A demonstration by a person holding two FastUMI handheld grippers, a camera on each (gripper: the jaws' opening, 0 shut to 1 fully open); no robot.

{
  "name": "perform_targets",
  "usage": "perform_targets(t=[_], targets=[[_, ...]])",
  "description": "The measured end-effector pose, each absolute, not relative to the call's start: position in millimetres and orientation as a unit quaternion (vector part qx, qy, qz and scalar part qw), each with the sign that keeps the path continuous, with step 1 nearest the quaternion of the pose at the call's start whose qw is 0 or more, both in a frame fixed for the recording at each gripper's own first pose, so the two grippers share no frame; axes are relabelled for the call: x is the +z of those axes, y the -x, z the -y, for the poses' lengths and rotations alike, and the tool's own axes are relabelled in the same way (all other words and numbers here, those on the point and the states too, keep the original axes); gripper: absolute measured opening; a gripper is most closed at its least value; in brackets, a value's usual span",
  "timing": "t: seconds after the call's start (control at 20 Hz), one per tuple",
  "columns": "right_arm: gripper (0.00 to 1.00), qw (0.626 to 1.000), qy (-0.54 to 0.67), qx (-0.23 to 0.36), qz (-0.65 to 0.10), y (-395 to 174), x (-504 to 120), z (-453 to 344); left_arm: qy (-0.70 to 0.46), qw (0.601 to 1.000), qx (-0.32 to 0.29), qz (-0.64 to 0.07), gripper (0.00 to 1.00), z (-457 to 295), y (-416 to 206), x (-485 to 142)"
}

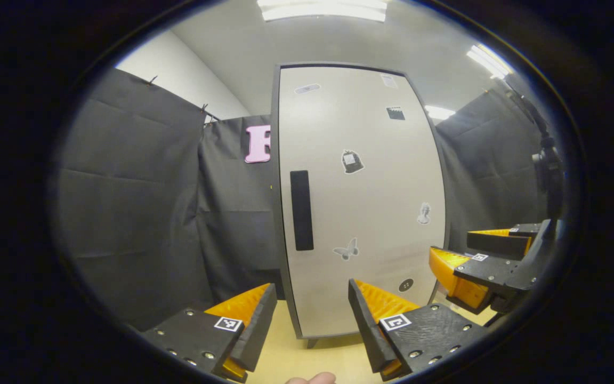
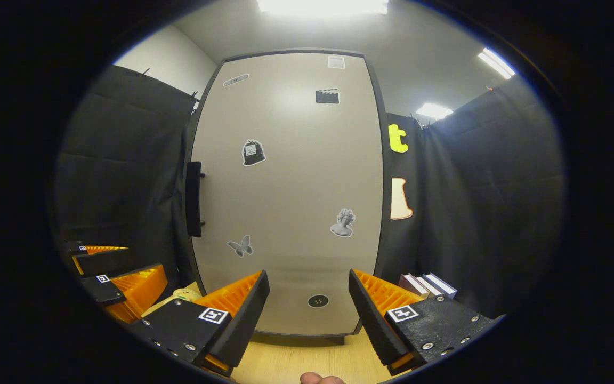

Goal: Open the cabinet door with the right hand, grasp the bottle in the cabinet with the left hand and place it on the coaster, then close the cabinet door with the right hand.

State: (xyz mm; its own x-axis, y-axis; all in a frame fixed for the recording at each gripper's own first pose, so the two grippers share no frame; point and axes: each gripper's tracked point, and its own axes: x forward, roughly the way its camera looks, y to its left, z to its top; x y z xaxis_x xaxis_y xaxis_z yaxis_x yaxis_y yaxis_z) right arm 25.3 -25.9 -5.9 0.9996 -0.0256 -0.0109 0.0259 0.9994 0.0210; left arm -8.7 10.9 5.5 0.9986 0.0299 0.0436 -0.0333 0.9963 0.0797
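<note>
A tall pale cabinet door (image 1: 360, 202) with small stickers stands closed in front of me, its dark vertical handle (image 1: 301, 210) near the door's left edge. In the right gripper view the same door (image 2: 285, 186) sits straight ahead, with the handle (image 2: 194, 198) at its left side. My left gripper (image 1: 312, 309) is open, short of the door's lower part, holding nothing. My right gripper (image 2: 308, 301) is open too, facing the door's lower middle. The right gripper also appears at the far right of the left gripper view (image 1: 453, 250), and the left gripper at the far left of the right gripper view (image 2: 118, 269).
The cabinet rests on a light wooden tabletop (image 1: 317, 357). Several books (image 2: 427, 285) lie to the cabinet's right. A small yellowish object (image 2: 182, 295) peeks out by the cabinet's lower left. Black cloth walls stand on both sides. A camera stand (image 1: 547, 160) rises at the right.
</note>
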Motion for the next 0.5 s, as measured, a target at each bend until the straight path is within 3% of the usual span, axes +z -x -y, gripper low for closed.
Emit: perform_targets(t=[0.05, 0.45, 0.5], targets=[[0.93, 1.000, -0.009, -0.010, -0.005, -26.5, -6.0, 23.5, -0.040, 0.999, 0.020, 0.020, 0.82, -14.6, 14.6, 3.5], [0.93, 0.999, -0.004, 0.036, 0.011, -51.3, 10.1, -28.4, -0.045, 0.997, 0.066, -0.006, 0.78, -54.1, 85.0, -24.8], [0.93, 0.999, -0.002, 0.042, 0.018, -57.4, 15.3, -37.9, -0.044, 0.996, 0.073, -0.011, 0.83, -61.2, 94.9, -29.9]])
